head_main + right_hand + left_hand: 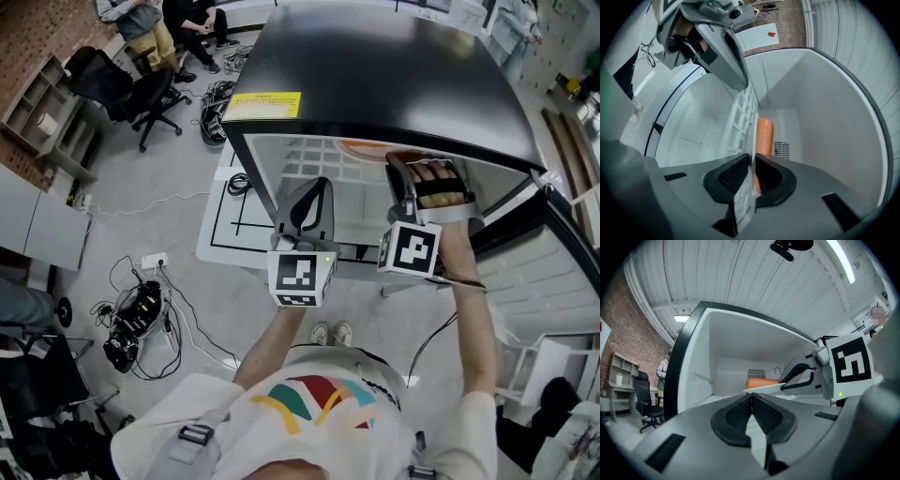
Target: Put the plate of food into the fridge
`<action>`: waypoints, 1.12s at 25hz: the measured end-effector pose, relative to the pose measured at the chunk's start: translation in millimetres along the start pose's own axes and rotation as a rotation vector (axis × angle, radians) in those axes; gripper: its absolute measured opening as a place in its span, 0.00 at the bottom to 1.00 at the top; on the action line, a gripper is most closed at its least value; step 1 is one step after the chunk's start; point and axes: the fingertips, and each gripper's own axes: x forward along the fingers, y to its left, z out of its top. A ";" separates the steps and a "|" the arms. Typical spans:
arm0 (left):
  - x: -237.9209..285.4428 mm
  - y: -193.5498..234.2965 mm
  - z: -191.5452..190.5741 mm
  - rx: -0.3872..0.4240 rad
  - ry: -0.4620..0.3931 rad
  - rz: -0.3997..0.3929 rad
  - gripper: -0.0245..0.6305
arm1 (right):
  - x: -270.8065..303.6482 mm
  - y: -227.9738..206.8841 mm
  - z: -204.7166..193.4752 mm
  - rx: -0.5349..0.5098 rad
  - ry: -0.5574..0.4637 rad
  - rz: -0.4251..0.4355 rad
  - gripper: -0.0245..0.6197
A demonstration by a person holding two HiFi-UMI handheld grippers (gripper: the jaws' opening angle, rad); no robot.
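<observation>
A thin white plate (pixel 765 388) carrying an orange sausage (pixel 757 383) sits inside the open white fridge (pixel 717 348), held level from both sides. My left gripper (pixel 751 401) is shut on its near rim. My right gripper (pixel 752 171) is shut on the opposite rim, with the plate (pixel 746 192) seen edge-on between the pads and the sausage (pixel 764 136) just beyond. From the head view both grippers reach into the fridge opening, the left gripper (pixel 316 197) beside the right gripper (pixel 401 169), and the fridge's black top (pixel 375 66) hides most of the plate.
A white wire shelf grid (pixel 743 115) lies at the back of the compartment. The fridge door (pixel 553 272) hangs open at the right. On the floor to the left are cables and a power strip (pixel 141 319), an office chair (pixel 141 94) and seated people (pixel 150 19).
</observation>
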 end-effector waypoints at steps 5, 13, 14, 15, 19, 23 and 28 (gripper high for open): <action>-2.2 -0.7 0.9 -0.006 0.001 0.004 0.05 | -2.7 4.9 0.0 0.014 -0.017 0.043 0.09; -5.1 -7.1 8.4 -0.013 -0.014 -0.002 0.05 | -12.7 -1.9 5.8 0.110 -0.091 0.078 0.19; -5.4 -8.1 9.1 -0.013 -0.016 -0.003 0.05 | -12.8 -3.8 5.6 0.113 -0.098 0.069 0.21; -5.8 -8.8 9.7 -0.013 -0.018 -0.003 0.05 | -13.1 -6.0 5.4 0.115 -0.108 0.060 0.24; -7.7 -12.2 10.8 -0.012 -0.021 -0.007 0.05 | -15.7 -15.5 2.1 0.137 -0.152 0.053 0.41; -9.3 -15.6 13.6 -0.016 -0.028 -0.012 0.05 | -17.7 -16.2 -2.4 0.121 -0.157 0.082 0.46; -9.5 -20.2 18.3 -0.019 -0.037 -0.021 0.05 | -23.4 -16.3 -1.7 0.161 -0.163 0.156 0.47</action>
